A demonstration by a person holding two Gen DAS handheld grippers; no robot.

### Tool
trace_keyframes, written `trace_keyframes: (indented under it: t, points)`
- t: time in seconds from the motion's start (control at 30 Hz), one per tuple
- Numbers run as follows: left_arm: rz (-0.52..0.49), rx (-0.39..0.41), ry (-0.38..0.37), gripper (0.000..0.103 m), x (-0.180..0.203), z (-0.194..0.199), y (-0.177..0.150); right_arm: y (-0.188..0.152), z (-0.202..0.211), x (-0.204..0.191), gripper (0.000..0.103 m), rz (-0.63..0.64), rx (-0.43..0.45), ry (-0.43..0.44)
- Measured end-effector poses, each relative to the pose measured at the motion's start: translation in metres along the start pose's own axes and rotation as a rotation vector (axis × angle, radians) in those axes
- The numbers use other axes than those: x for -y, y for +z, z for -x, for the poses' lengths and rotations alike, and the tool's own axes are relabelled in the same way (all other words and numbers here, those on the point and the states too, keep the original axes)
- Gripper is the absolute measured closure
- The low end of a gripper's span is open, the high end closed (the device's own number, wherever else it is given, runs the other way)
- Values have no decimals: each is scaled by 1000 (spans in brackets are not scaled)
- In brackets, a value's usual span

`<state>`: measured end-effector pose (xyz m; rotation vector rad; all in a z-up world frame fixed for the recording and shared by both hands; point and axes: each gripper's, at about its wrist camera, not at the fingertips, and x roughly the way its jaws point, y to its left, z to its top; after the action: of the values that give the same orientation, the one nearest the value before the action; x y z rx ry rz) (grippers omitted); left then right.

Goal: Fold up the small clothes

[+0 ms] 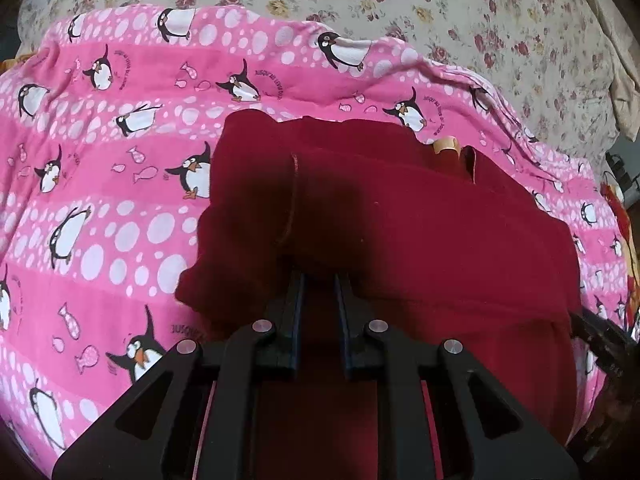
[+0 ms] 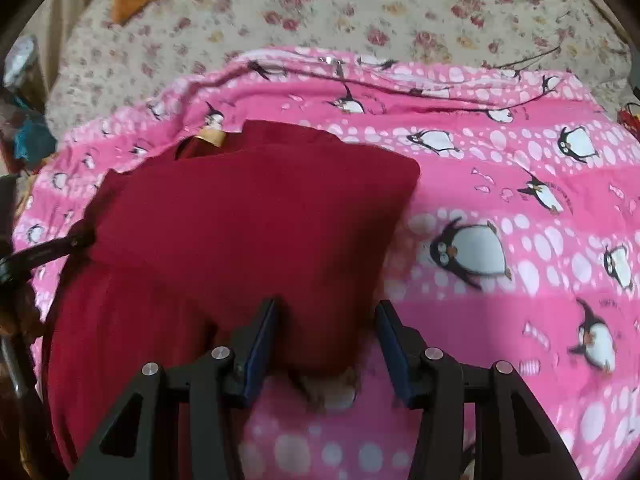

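Dark red knit fabric fills the middle of the left wrist view: a small maroon garment lies on a pink fleece blanket printed with penguins, fish and white dots, itself spread over a cream floral bedsheet. The left hand-held gripper has its tips tucked under a raised fold of the garment with only a narrow gap between the jaws; whether the pads pinch the cloth I cannot tell, since the fold hides them. A stitched hem and a small tan neck label show on the folded-over part, the label too small to read. Curved lettering beside the penguins begins "JUSQU'AU"; the rest is unclear. From the right wrist view, the same garment sits left of centre on the blanket, folded into a thick wedge, its near corner hanging between the right hand-held gripper's jaws, which stand well apart and do not press on it. The tan label peeks out at the far edge, and the sheet lies beyond. Judging by this, a fold has been laid over and the right side looks released, the left probably steadying or letting go of its edge.
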<state>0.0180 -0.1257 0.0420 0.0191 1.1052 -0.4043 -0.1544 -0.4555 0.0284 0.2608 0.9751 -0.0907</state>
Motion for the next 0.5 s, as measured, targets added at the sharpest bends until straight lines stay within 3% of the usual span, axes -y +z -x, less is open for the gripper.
trace_keyframes:
  t: [0.1,0.2,0.23,0.4,0.5]
  points:
    - [-3,8,-1,85,2,11,1,0,20,14,55,-70,32,25]
    - [10,42,-27,60,4,20,1,15,29,19,54,-104,74,16]
    - [17,50,-35,56,5,21,0,20,29,17,54,-104,81,5]
    - [1,3,-3,56,11,4,-3,35,3,-6,54,-72,60,22]
    - [-13,6,1,56,12,4,-7,31,-31,-11,52,-63,-37,-12]
